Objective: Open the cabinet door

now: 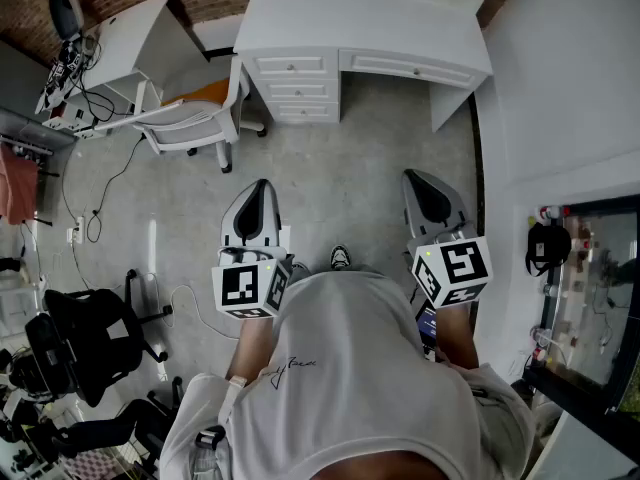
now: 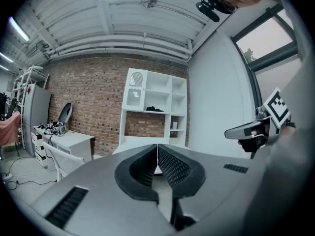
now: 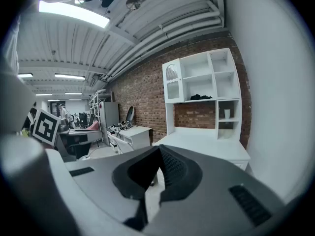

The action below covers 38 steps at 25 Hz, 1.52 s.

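Brick, red-brown, makes up the back wall (image 2: 93,107), and grey concrete floor (image 1: 330,188) runs from it to the person's feet. Against that wall stands a white desk (image 1: 360,18) with a stack of drawers (image 1: 295,88) on its left side, and on the desk rises a white shelf unit (image 2: 157,102) of open compartments. A white chair (image 1: 190,123) stands just left of the desk, beside a smaller white side table (image 1: 120,38) strewn with cables. The cabinet door (image 2: 135,90) closes the top left compartment of the shelf unit. It is a tall, narrow panel standing upright with its long axis vertical, it carries a pale fan-shaped pattern, and it faces out into the room toward the person. It looks to lie flush with its frame, and which edge is hinged cannot be told. The left gripper (image 1: 262,190) and the right gripper (image 1: 415,176) are held side by side in front of the person, well apart from the desk, both aimed roughly level at the shelf unit. Each has its ribbed pads brought together at the tips with nothing caught between them. A dark object (image 2: 153,108) lies on a middle shelf, and a small white cup (image 3: 227,113) stands in a lower right compartment.
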### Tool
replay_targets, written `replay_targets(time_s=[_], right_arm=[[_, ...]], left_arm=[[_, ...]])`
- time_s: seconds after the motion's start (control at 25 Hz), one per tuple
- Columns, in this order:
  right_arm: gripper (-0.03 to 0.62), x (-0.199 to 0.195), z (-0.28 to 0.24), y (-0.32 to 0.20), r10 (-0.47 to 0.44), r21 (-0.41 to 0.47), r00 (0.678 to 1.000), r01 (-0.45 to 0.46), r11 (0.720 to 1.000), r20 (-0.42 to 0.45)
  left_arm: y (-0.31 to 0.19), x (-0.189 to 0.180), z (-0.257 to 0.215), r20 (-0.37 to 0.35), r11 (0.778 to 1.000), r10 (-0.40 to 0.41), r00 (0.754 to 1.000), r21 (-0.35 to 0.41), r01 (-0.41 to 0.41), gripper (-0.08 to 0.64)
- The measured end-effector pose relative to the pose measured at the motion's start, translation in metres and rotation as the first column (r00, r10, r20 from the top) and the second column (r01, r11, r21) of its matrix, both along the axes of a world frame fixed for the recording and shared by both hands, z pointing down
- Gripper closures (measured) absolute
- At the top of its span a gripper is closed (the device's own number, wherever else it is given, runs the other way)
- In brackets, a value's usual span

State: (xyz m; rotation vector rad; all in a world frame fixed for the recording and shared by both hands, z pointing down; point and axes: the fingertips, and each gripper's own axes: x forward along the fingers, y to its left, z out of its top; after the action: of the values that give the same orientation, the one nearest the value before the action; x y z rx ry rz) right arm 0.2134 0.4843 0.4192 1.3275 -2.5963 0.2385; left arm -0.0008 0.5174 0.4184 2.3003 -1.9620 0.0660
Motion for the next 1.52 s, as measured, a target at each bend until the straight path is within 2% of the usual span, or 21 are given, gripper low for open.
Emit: replay_targets(time_s=[0.2, 0.28, 0.44, 0.68, 0.92, 1.04, 1.2, 1.52], right_arm=[[0.572, 0.008, 0.01, -0.002, -0.035, -0.015, 0.999, 0.034, 0.999, -0.022], [0.572, 0.007, 0.012, -0.002, -0.051, -0.017, 0.998, 0.05, 0.999, -0.022], [0.571, 0.004, 0.019, -0.002, -0.061, -0.023, 0.998, 0.061, 0.998, -0.012], [0.569, -0.003, 0.014, -0.003, -0.08, -0.016, 0.995, 0.081, 0.997, 0.059], [0.569, -0.017, 0.026, -0.002, -0.131, -0.05, 0.991, 0.133, 0.99, 0.027], [0.569, -0.029, 0.027, -0.009, -0.153, -0.058, 0.988, 0.153, 0.987, 0.01], [0.569, -0.041, 0.021, -0.028, -0.176, -0.051, 0.984, 0.176, 0.983, 0.002], [0.569, -0.061, 0.007, -0.081, -0.176, -0.031, 0.984, 0.176, 0.984, -0.005]], left_arm=[[-0.006, 0.023, 0.01, 0.003, 0.999, 0.036, 0.999, -0.024, -0.036, 0.543], [-0.006, 0.027, 0.012, 0.005, 0.999, 0.023, 1.0, -0.029, -0.023, 0.543], [-0.005, 0.028, 0.013, 0.034, 0.999, -0.014, 0.999, -0.029, 0.015, 0.543], [-0.001, 0.028, 0.01, 0.022, 0.999, -0.015, 1.0, -0.034, 0.016, 0.543], [-0.008, 0.023, 0.014, 0.009, 0.999, -0.02, 1.0, -0.036, 0.02, 0.543], [-0.019, 0.013, 0.017, -0.01, 0.999, -0.021, 1.0, -0.041, 0.02, 0.543], [-0.045, 0.005, 0.021, 0.001, 0.998, -0.01, 1.0, -0.057, 0.01, 0.543], [-0.102, -0.006, 0.003, 0.012, 0.999, 0.037, 0.999, -0.032, -0.036, 0.543]])
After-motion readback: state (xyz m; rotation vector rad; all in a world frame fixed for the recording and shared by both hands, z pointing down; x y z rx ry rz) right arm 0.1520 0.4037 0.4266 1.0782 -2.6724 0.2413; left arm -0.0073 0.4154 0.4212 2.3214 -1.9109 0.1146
